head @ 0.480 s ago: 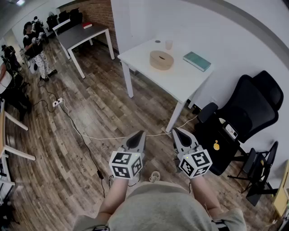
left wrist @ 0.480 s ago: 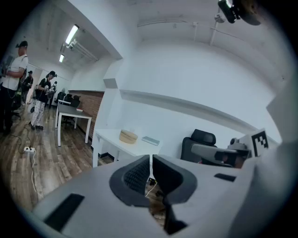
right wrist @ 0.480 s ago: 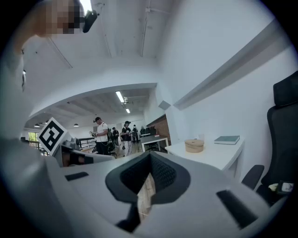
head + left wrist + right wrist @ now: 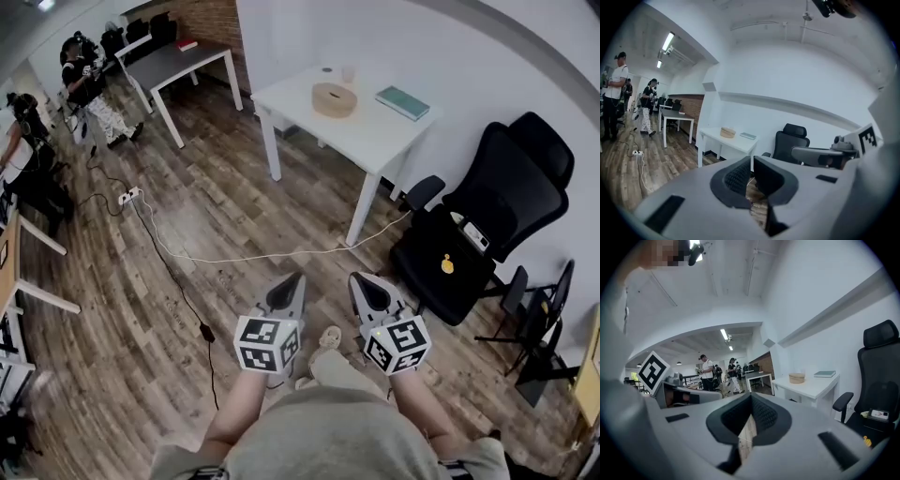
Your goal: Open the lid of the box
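A round tan box (image 4: 334, 99) with its lid on sits on the white table (image 4: 370, 136) far ahead across the floor. It shows small in the left gripper view as the box (image 4: 727, 132) and in the right gripper view as the box (image 4: 797, 377). My left gripper (image 4: 292, 283) and right gripper (image 4: 360, 284) are held side by side close to my body, well short of the table. Both are shut with nothing between their jaws. The left gripper (image 4: 750, 174) and right gripper (image 4: 751, 412) each show pads closed together.
A green book (image 4: 403, 102) and a small cup (image 4: 349, 74) share the white table. A black office chair (image 4: 483, 220) stands to the right of it. A white cable (image 4: 234, 258) crosses the wooden floor. A grey table (image 4: 178, 66) and several people (image 4: 89, 89) are at the far left.
The whole scene has slid away in the head view; the table and chair sit higher and farther. Both grippers stay shut and side by side.
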The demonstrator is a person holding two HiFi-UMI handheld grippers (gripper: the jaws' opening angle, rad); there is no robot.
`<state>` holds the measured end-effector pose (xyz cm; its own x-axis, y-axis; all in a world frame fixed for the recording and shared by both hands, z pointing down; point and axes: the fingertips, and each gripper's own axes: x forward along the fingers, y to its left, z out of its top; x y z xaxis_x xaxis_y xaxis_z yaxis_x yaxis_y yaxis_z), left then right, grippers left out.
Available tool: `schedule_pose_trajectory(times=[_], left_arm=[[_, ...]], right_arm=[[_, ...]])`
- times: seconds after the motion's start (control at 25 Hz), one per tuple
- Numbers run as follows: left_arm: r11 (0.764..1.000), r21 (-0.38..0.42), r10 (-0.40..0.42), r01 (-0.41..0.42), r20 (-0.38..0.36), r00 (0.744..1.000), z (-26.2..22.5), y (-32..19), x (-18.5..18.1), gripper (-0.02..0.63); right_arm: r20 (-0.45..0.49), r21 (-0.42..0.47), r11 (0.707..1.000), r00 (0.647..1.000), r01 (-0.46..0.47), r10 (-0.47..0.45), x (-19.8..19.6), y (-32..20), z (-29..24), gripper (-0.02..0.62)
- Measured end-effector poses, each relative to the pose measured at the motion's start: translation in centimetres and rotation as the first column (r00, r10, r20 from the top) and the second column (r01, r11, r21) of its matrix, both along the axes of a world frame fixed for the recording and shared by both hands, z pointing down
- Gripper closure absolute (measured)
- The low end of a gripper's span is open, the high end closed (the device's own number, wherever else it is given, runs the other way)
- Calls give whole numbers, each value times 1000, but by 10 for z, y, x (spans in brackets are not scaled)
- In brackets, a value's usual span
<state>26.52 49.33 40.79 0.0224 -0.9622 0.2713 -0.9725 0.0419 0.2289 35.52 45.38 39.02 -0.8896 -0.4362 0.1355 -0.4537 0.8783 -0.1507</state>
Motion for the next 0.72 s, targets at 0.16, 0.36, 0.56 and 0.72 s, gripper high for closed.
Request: schedule_pose_trajectory(times=[0.16, 0.36, 0.56, 0.72], left_arm=[[1000, 6, 5, -6, 7, 1000, -2, 19, 20, 587], [1000, 14, -2, 2, 18, 1000, -5, 32, 21, 587], [1000, 31, -3, 3, 10, 1000, -10, 38, 23, 588], [999, 36, -10, 9, 7, 1000, -11, 44, 18, 588]], right_arm=[[0, 16, 1000, 1000, 11, -11, 13, 22, -3, 595], [3, 41, 999, 1000, 27, -27, 14, 35, -9, 595], [15, 33, 999, 999, 40, -40, 15, 43, -9, 595], [7, 19, 999, 999, 31, -31, 13, 48, -5, 594]])
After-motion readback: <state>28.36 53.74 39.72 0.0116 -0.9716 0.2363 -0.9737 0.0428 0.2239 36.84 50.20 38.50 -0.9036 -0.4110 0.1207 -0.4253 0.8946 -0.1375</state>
